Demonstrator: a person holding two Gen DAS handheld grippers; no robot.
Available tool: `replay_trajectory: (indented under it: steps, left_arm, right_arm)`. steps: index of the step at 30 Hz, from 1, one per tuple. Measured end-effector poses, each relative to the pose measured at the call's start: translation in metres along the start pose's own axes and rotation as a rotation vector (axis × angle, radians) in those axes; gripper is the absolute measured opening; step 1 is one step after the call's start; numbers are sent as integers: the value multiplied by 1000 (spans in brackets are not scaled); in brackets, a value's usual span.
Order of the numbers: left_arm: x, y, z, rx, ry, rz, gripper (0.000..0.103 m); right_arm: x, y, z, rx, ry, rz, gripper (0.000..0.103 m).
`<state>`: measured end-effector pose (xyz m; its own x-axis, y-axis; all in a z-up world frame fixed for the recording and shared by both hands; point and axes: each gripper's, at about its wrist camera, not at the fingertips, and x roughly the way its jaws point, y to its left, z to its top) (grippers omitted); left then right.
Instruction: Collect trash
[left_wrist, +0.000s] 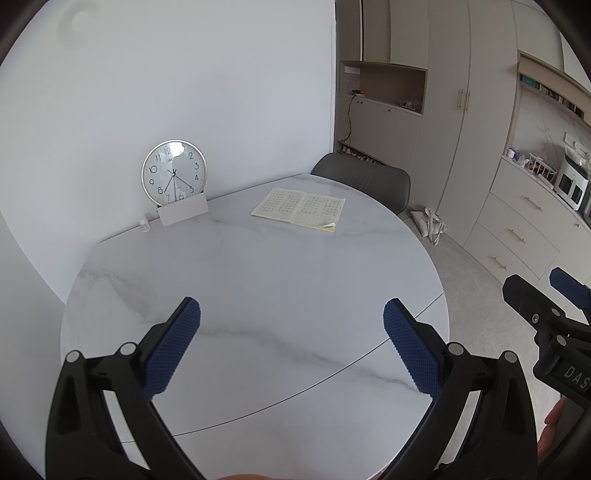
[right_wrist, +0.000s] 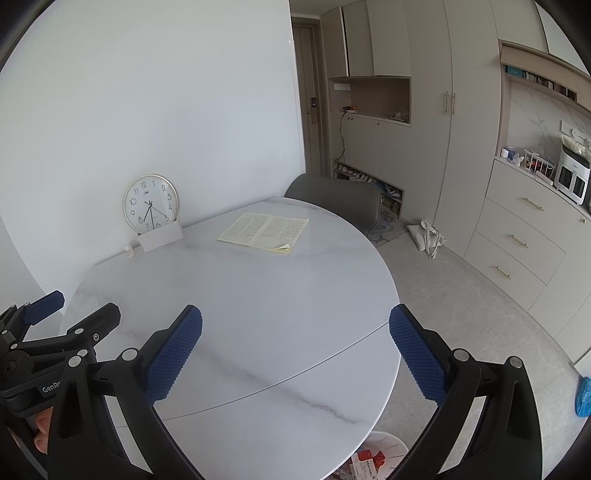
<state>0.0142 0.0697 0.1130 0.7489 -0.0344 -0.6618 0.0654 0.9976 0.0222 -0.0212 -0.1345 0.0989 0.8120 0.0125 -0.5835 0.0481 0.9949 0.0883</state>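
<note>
My left gripper (left_wrist: 291, 343) is open and empty, held above the near part of a round white marble table (left_wrist: 258, 280). My right gripper (right_wrist: 295, 349) is open and empty too, above the table's near right edge (right_wrist: 384, 332). Each gripper shows at the side of the other's view. A white trash bin (right_wrist: 384, 448) with red and white wrappers inside stands on the floor under the table's near edge, seen only in the right wrist view. No loose trash shows on the table.
An open notebook (left_wrist: 299, 208) lies at the table's far side. A wall clock (left_wrist: 173, 171) leans on the wall behind a white card (left_wrist: 183, 214), with a small bottle (left_wrist: 144, 224) beside it. A grey chair (left_wrist: 365, 181) stands behind the table. A bag (right_wrist: 424, 234) lies on the floor by the cabinets.
</note>
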Motion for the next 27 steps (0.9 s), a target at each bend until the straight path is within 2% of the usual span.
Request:
replay_trajectory:
  steps: [27]
  left_arm:
    - [0, -1, -1, 3, 2, -1, 95]
  right_arm:
    - [3, 0, -1, 0, 5, -1, 101]
